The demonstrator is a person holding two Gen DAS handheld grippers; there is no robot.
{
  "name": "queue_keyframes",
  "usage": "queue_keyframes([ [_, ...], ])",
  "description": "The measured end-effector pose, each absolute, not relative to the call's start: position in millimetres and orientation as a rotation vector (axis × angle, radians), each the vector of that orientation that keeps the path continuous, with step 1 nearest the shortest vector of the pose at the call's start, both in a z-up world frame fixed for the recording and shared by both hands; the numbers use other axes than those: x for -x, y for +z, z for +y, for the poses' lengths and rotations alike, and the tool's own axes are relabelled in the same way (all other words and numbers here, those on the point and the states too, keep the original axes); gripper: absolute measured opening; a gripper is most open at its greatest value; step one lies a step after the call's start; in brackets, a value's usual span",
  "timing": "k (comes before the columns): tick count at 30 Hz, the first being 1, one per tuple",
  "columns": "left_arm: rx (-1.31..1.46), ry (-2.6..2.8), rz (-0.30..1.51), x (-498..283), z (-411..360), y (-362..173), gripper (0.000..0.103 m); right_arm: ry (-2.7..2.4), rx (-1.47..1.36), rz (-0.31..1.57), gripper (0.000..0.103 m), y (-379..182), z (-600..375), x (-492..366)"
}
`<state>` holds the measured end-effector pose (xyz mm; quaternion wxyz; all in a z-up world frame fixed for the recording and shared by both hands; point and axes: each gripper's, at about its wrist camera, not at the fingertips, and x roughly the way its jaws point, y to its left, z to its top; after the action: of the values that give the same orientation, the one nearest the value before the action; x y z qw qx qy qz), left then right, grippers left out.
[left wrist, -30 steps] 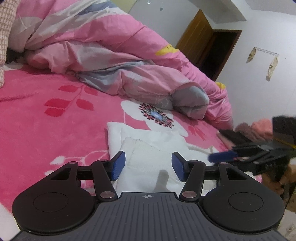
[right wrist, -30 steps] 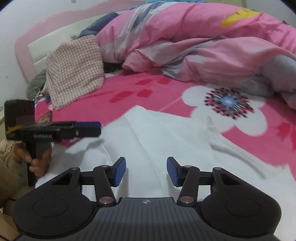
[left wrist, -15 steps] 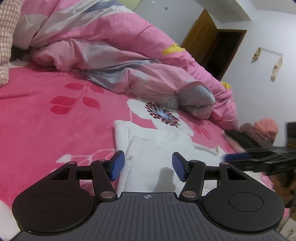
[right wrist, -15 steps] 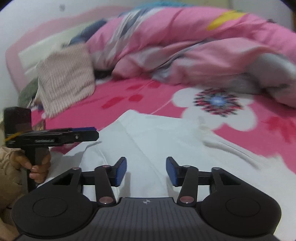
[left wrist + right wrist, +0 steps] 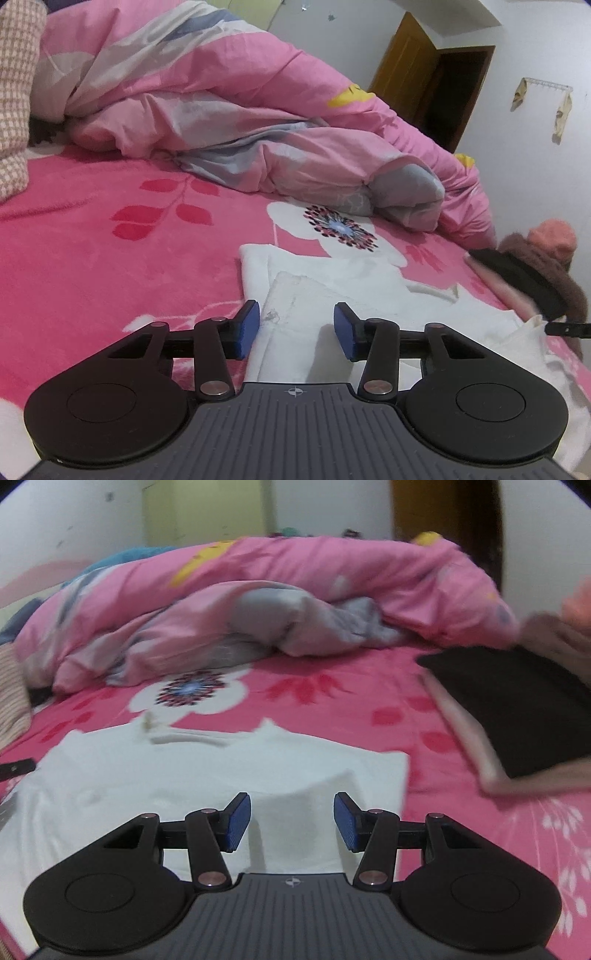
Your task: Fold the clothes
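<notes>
White garment (image 5: 332, 288) lay spread flat on the pink flowered bedsheet (image 5: 110, 258), partly folded, one layer doubled over another near the left gripper (image 5: 296, 328). Reached across the near part of the bed, from beside the printed white flower with the dark centre (image 5: 340, 227) to the edge closest to both cameras. In the right wrist view, seen as a broad pale sheet (image 5: 221, 768) with a raised fold just ahead of the right gripper (image 5: 292, 821).

Left gripper: blue pads apart, jaws just closed in somewhat, folded cloth lying in the gap below them, pads not pressing on it. Right gripper: pads likewise parted at a middling width, garment beneath and between, nothing clamped; view blurred. Only a thin dark tip of the right gripper (image 5: 565, 328) visible at the far right edge of the left wrist view.

Farther out: heaped pink and grey duvet (image 5: 240, 122) along the back of the bed, checked pillow (image 5: 16, 92) at the left edge. Stack of folded dark and pale clothes (image 5: 517, 716) on the sheet to the right, well apart from the white garment. Brown door (image 5: 410, 62) open in the white wall behind.
</notes>
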<state>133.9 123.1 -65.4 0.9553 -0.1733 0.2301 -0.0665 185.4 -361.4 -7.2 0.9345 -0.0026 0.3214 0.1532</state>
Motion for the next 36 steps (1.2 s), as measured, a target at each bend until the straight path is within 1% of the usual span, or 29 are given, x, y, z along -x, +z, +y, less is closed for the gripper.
queue_keyframes([
  [7, 0.341, -0.115, 0.473, -134.3, 122.2, -67.5, 0.044, 0.301, -0.031, 0.658, 0.053, -23.9, -379.7, -204.2],
  [9, 0.347, -0.112, 0.476, -134.2, 123.1, -68.3, 0.044, 0.301, -0.095, 0.657, 0.053, -24.9, -392.7, -209.3],
  [11, 0.356, -0.117, 0.479, -135.0, 124.2, -69.2, 0.044, 0.332, -0.143, 0.688, 0.055, -28.8, -399.7, -213.6],
  [12, 0.359, -0.118, 0.482, -135.5, 124.8, -69.7, 0.044, 0.347, -0.167, 0.703, 0.057, -30.7, -403.3, -215.7],
  [16, 0.362, -0.119, 0.489, -136.8, 125.0, -70.7, 0.044, 0.357, -0.23, 0.738, 0.058, -34.5, -413.3, -220.5],
  [21, 0.362, -0.12, 0.495, -138.1, 125.4, -70.9, 0.044, 0.364, -0.115, 0.636, 0.058, -11.2, -400.9, -203.1],
  [27, 0.369, -0.118, 0.495, -137.6, 126.1, -70.8, 0.044, 0.382, 0.119, 0.599, 0.057, -0.8, -355.9, -193.3],
  [29, 0.374, -0.12, 0.494, -137.6, 126.8, -71.0, 0.044, 0.356, 0.075, 0.61, 0.057, -2.8, -363.7, -200.7],
  [33, 0.382, -0.124, 0.495, -138.3, 127.9, -71.3, 0.044, 0.362, -0.119, 0.69, 0.057, -14.3, -393.9, -220.1],
  [36, 0.384, -0.124, 0.498, -138.5, 128.3, -71.6, 0.044, 0.38, -0.174, 0.741, 0.056, -25.1, -402.9, -223.2],
])
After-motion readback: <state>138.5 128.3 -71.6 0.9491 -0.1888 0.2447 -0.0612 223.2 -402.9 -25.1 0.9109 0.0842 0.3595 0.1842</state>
